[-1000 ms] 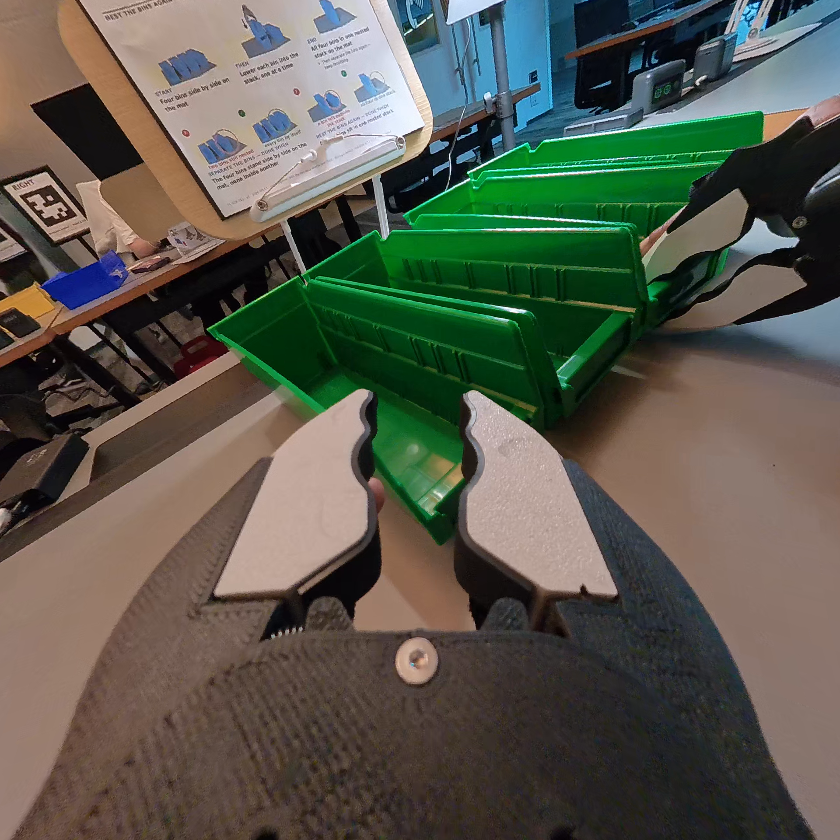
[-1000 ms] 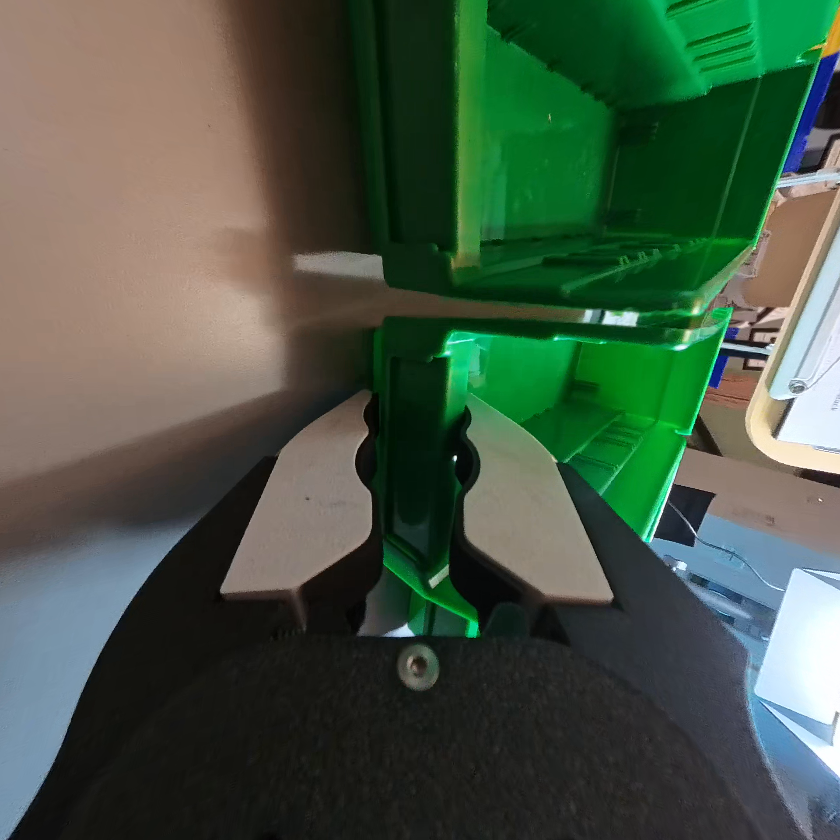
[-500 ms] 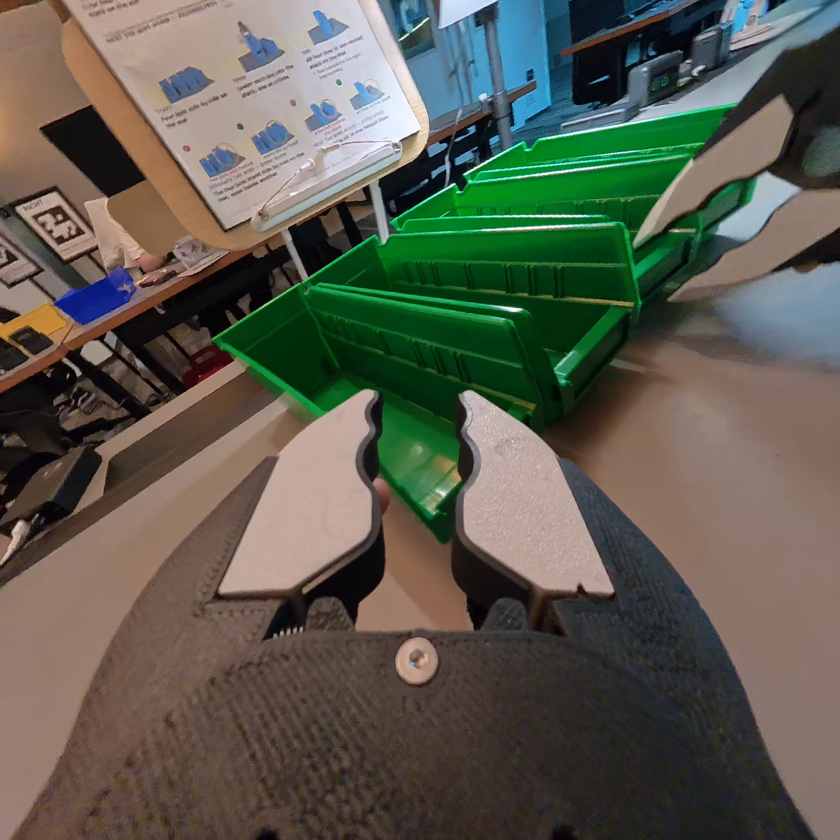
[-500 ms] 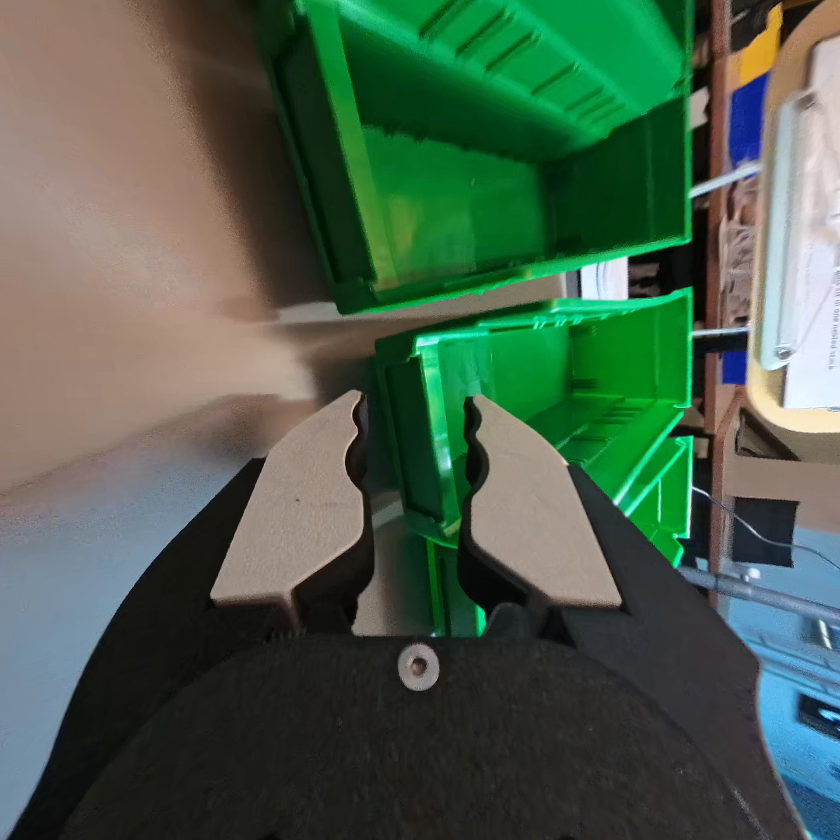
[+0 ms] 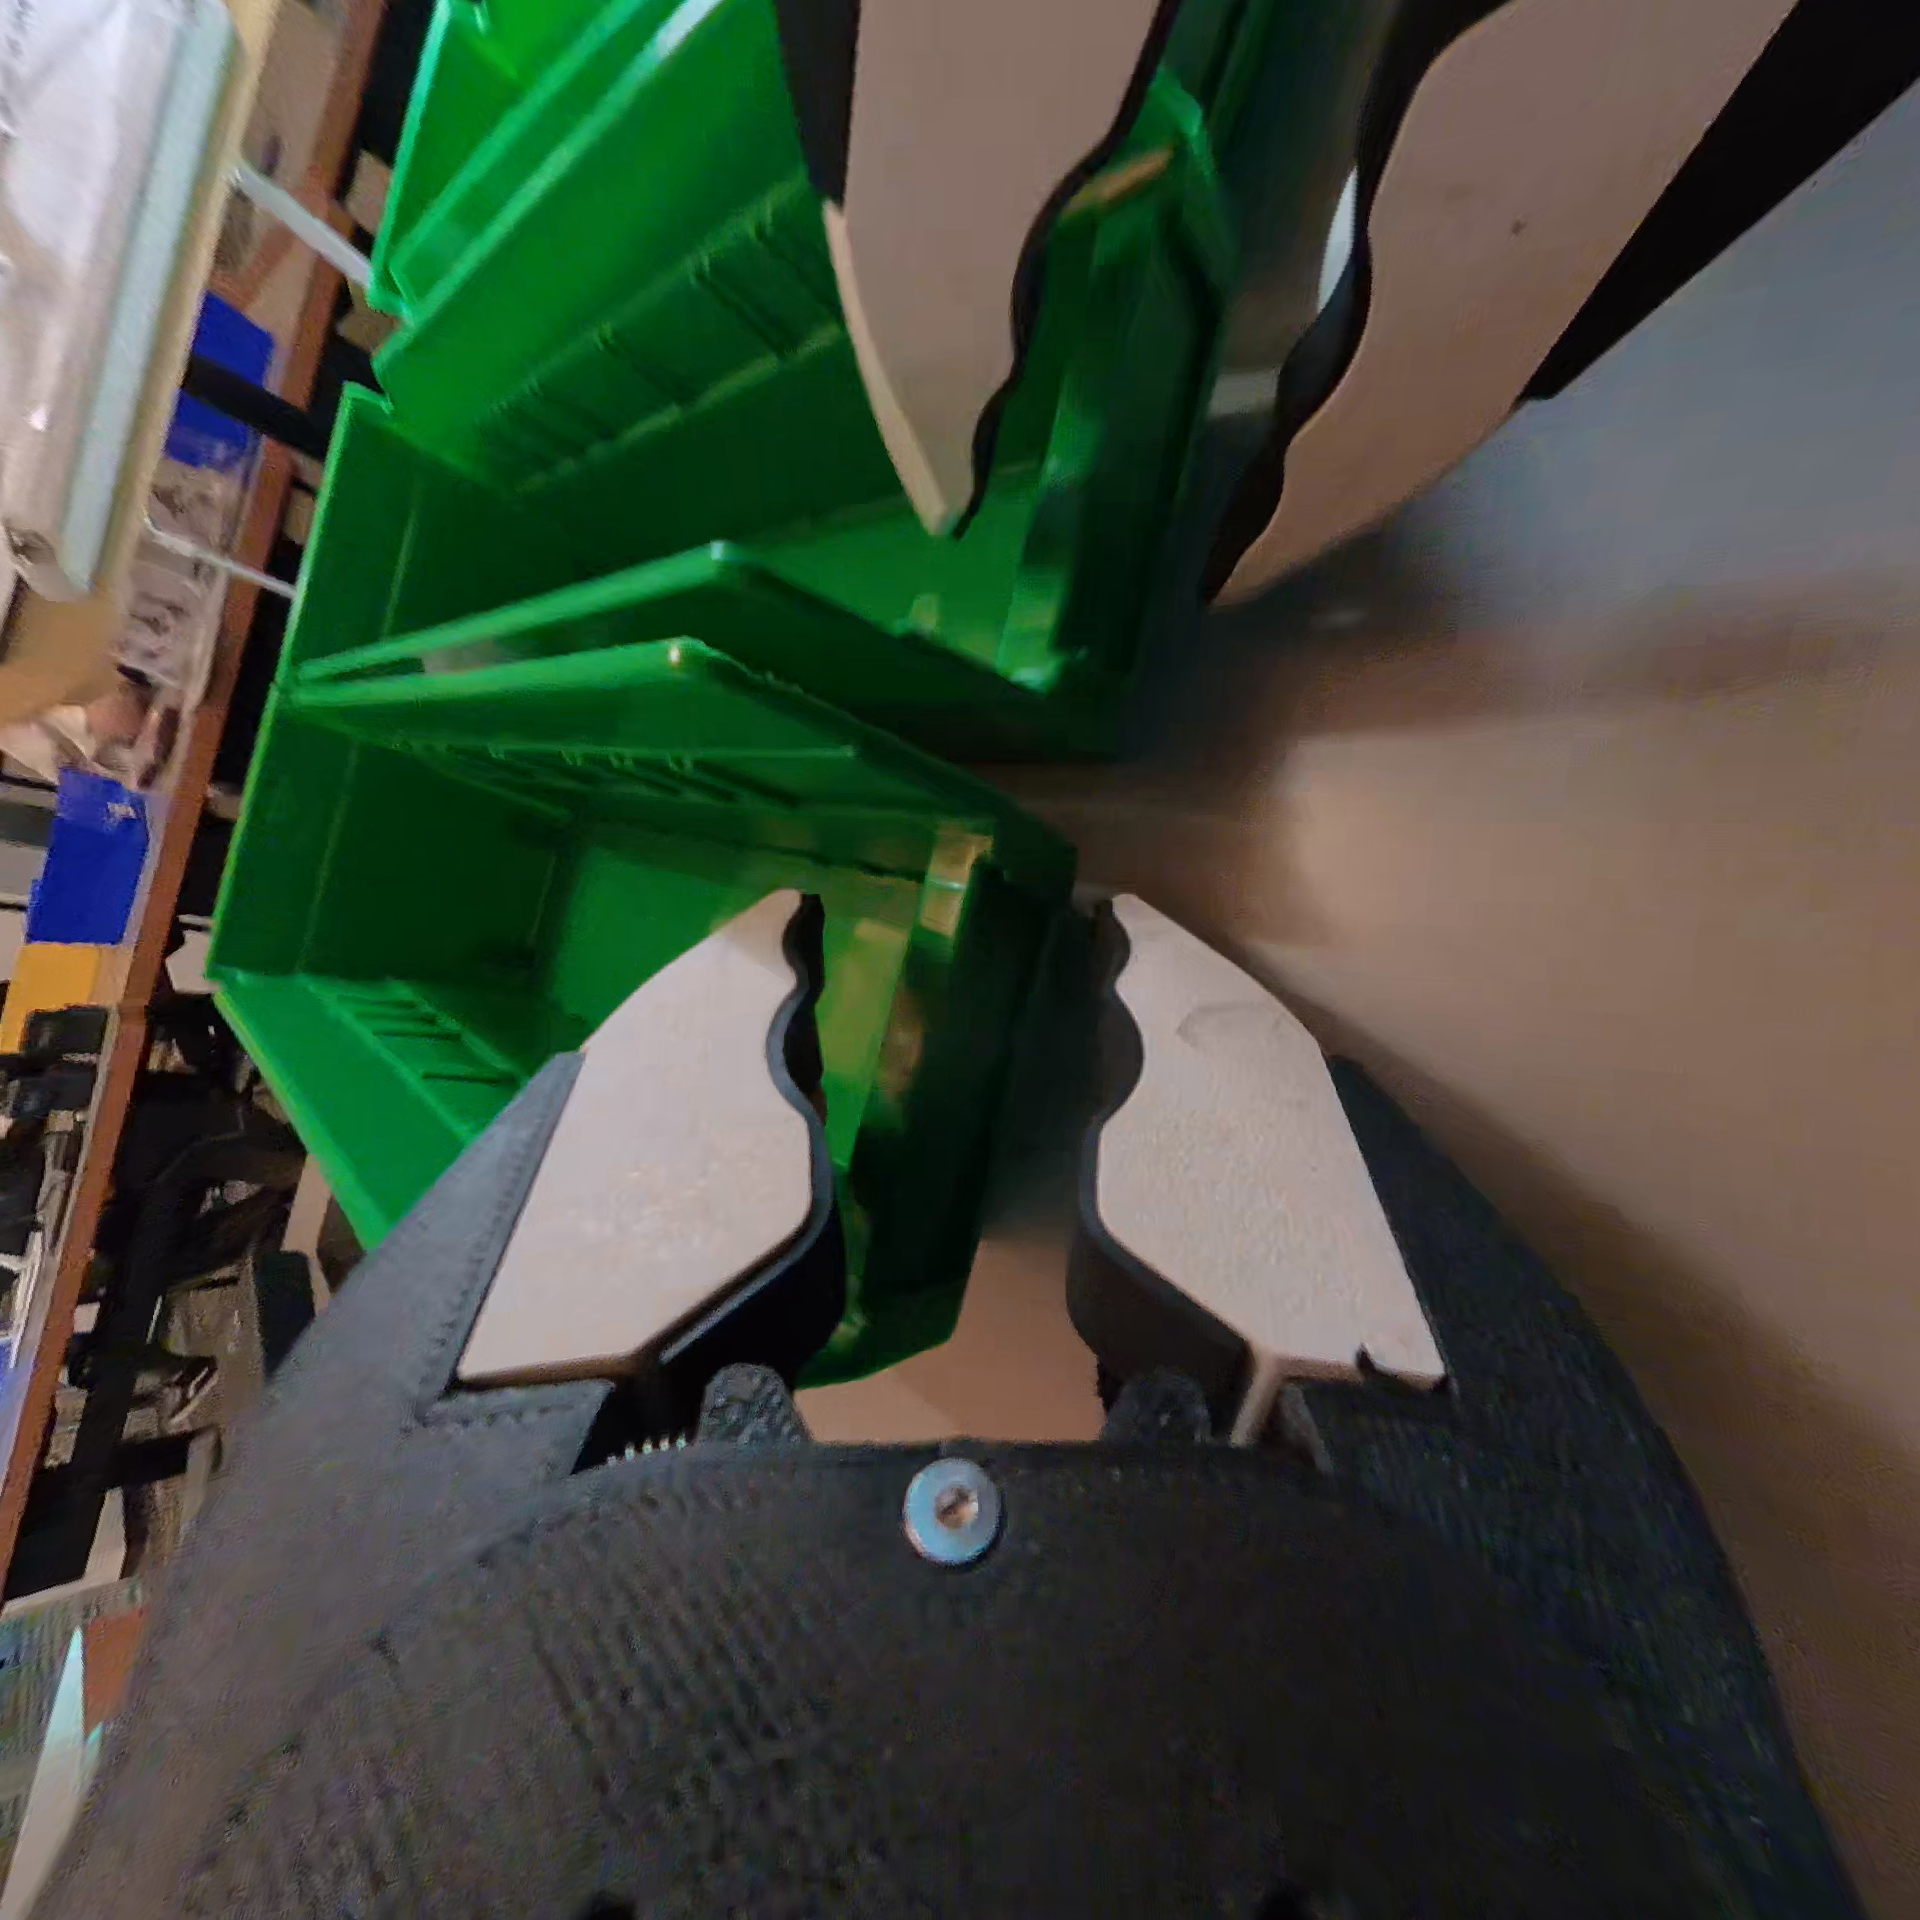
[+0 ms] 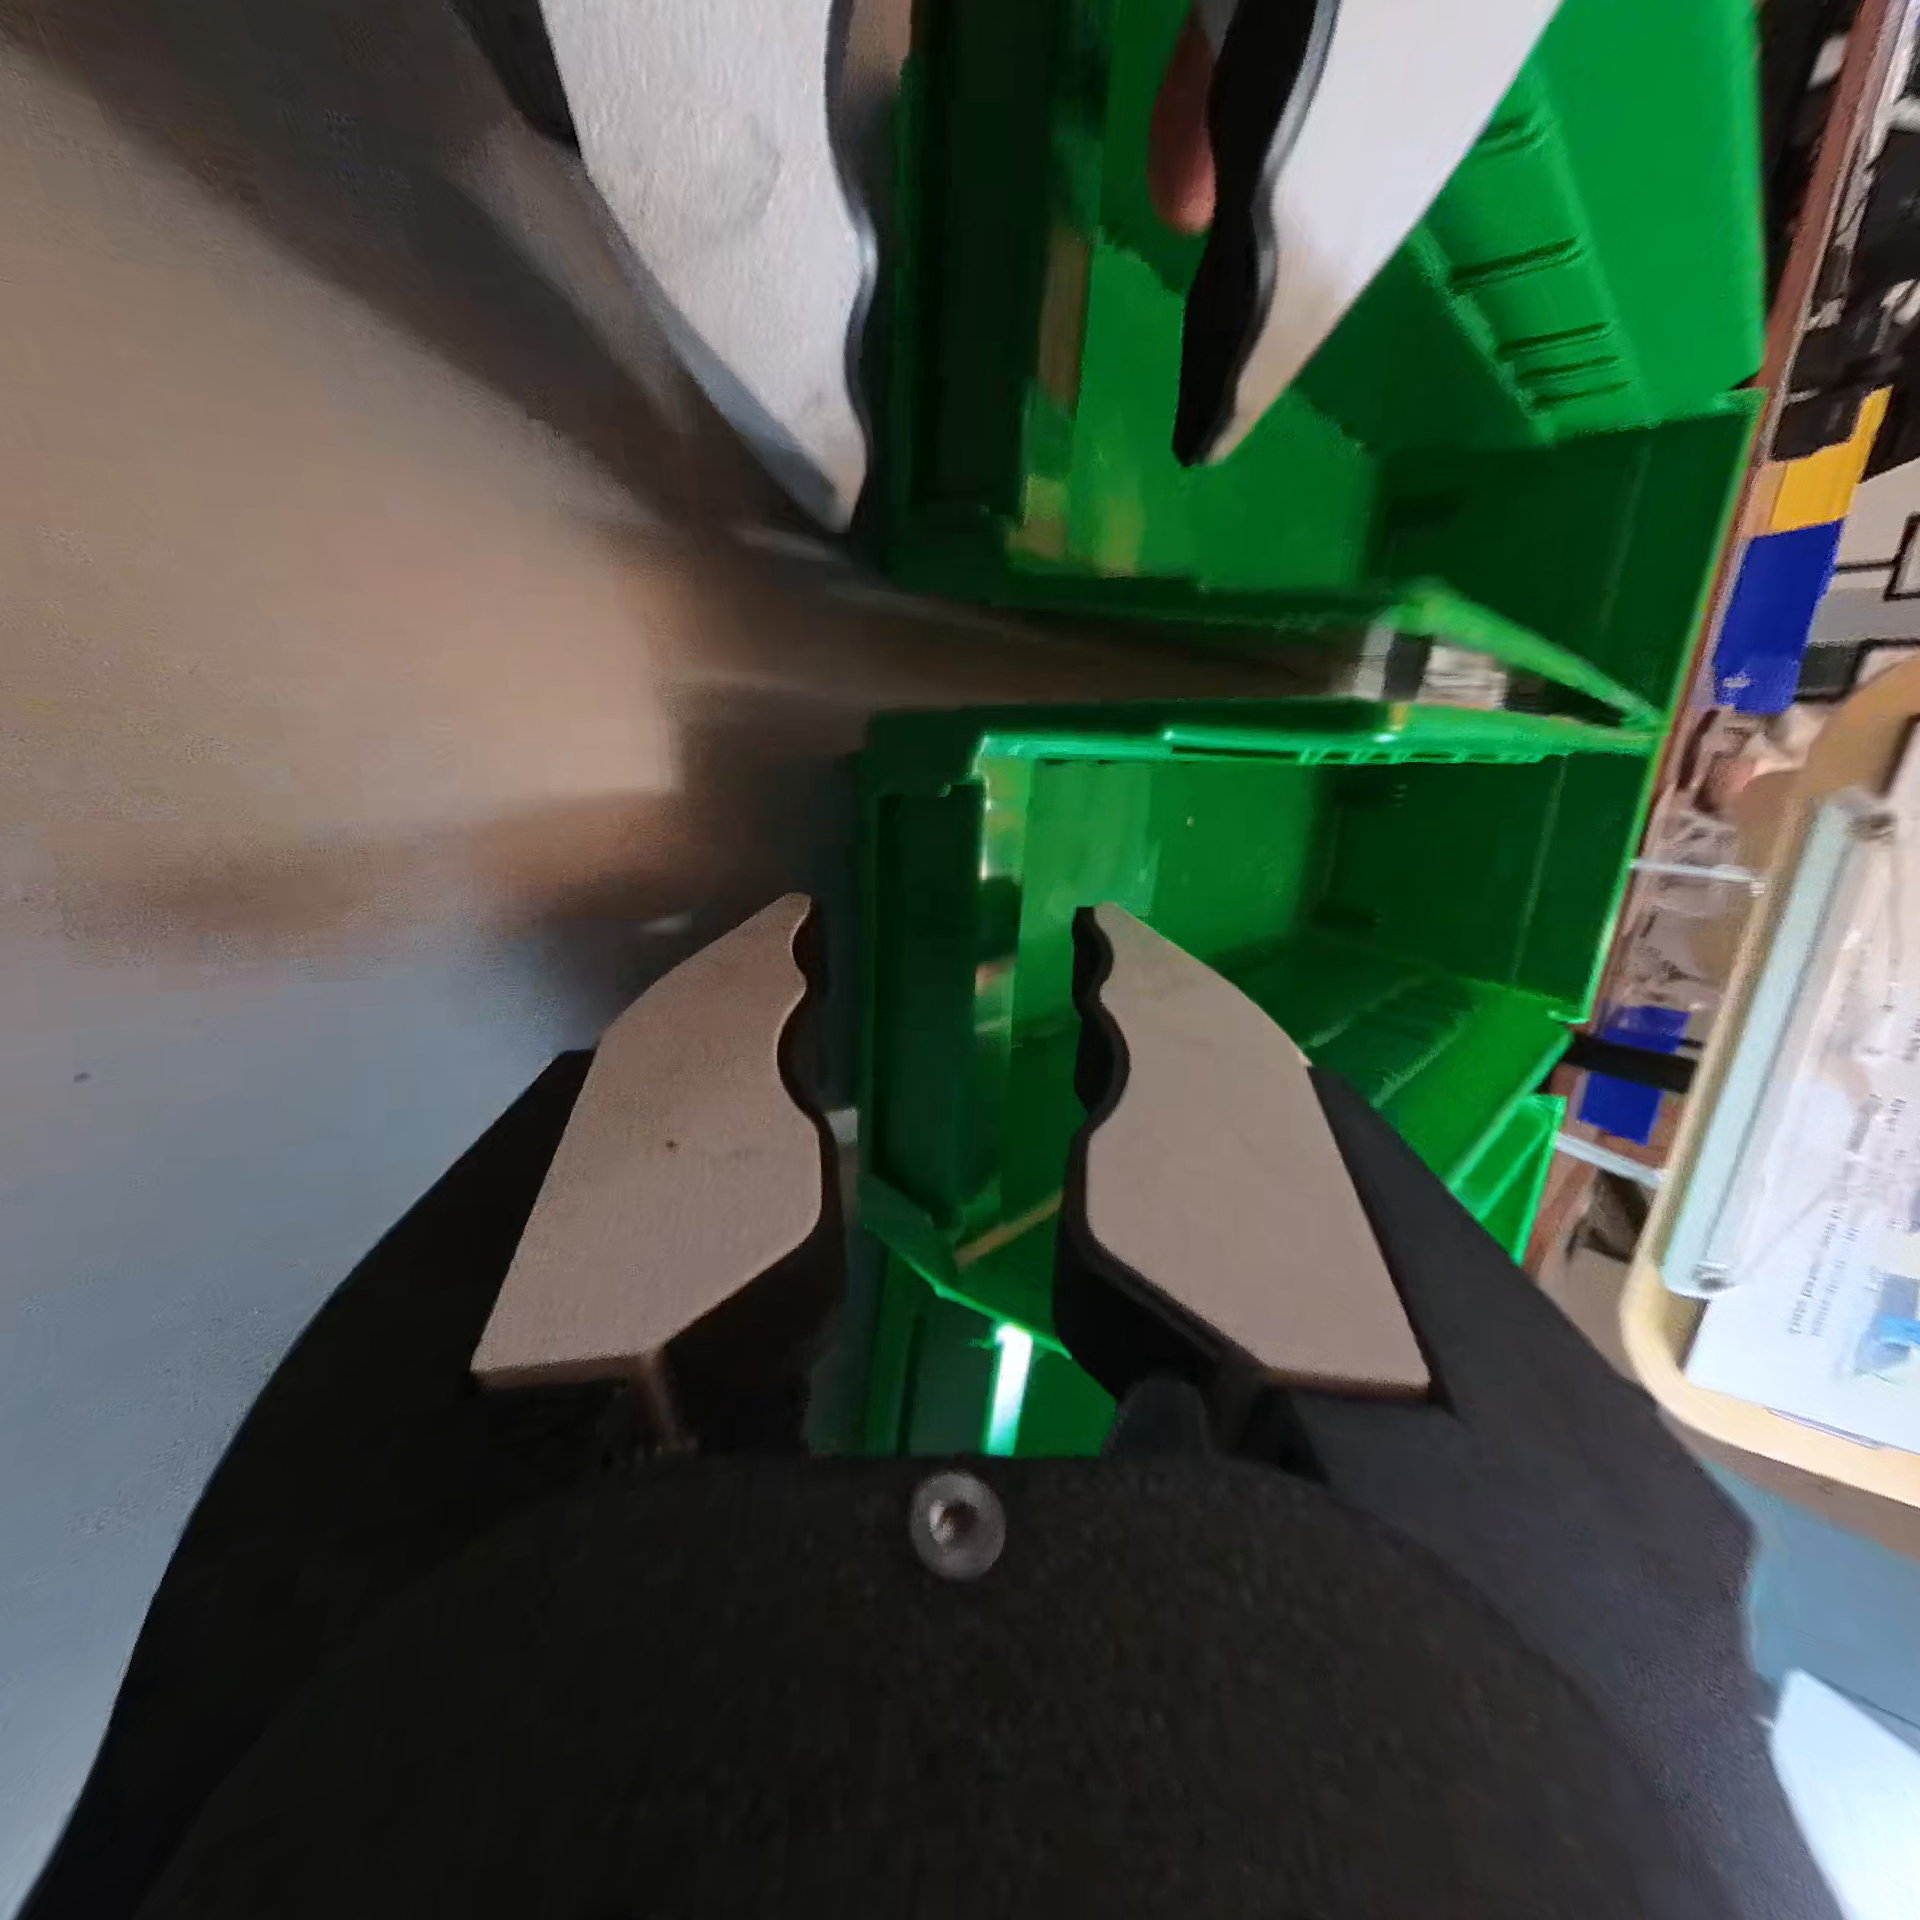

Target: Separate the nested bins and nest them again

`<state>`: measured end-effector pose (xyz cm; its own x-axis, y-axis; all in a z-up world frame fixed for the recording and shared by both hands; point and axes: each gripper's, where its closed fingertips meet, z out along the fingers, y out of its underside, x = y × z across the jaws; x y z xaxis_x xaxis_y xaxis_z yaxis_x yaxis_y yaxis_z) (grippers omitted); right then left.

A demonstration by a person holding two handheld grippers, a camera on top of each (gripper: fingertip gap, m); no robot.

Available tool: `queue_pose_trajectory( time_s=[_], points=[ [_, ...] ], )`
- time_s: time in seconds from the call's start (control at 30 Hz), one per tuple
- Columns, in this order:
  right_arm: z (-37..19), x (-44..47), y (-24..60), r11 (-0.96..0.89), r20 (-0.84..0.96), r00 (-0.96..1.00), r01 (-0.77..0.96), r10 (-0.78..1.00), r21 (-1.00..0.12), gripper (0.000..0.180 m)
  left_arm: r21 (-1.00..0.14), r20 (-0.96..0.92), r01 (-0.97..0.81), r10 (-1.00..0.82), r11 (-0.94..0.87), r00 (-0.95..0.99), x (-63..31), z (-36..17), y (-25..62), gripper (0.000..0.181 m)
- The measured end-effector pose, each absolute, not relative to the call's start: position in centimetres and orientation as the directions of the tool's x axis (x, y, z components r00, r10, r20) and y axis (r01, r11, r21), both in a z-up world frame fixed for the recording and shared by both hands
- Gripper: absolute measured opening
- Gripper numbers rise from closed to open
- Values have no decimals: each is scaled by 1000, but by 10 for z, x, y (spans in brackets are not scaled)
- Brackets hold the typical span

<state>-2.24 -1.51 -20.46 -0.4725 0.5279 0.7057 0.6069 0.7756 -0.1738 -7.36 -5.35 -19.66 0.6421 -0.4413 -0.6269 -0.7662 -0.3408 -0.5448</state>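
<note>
**A:** Status of the grippers?

**B:** Changed in the last second. The left gripper [image 5: 956, 914] then hung short of the bins with nothing between its fingers. It has now rolled onto its side and moved in. Its jaws stand open astride the front wall of the first bin [image 5: 436, 883], and the outer finger is clear of that wall.

**A:** And the right?

**B:** The right gripper [image 6: 940, 914] was clamped on a front wall a second ago, then let go. It is now spread around the front wall of the second bin [image 6: 1247, 883], wider than when it gripped. The wall lies between the jaws but is not pinched. Motion blur prevents a finer reading.

**A:** Position of the bins?

**B:** They stand side by side on the table [image 5: 1558, 935], each apart from the next, and none is inside another.

**A:** Meaning?

**B:** In my judgement separation is complete and re-nesting is starting. Each gripper is set to close on its own bin, and neither has a hold yet.
</note>
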Motion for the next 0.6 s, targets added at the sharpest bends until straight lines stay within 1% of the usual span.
queue_pose_trajectory(
  time_s=[0.1,0.2,0.27,0.37,0.6],
  points=[
    [-214,-27,-11,751,703,-448,632,553,-189,31,-492,-650,-781,-435,-384,623,-97,-206,-50,41],
    [-213,-30,-15,734,706,-419,646,570,-209,31,-499,-660,-784,-424,-370,620,-105,-206,-50,39],
    [-213,-34,-18,722,707,-403,657,581,-218,31,-514,-656,-776,-415,-365,630,-105,-204,-50,34],
    [-213,-39,-19,718,712,-393,660,582,-222,31,-538,-641,-760,-408,-365,650,-105,-202,-50,33],
    [-213,-48,-9,702,721,-367,675,588,-229,31,-535,-650,-763,-399,-363,646,-111,-202,-47,34]
  ],
)
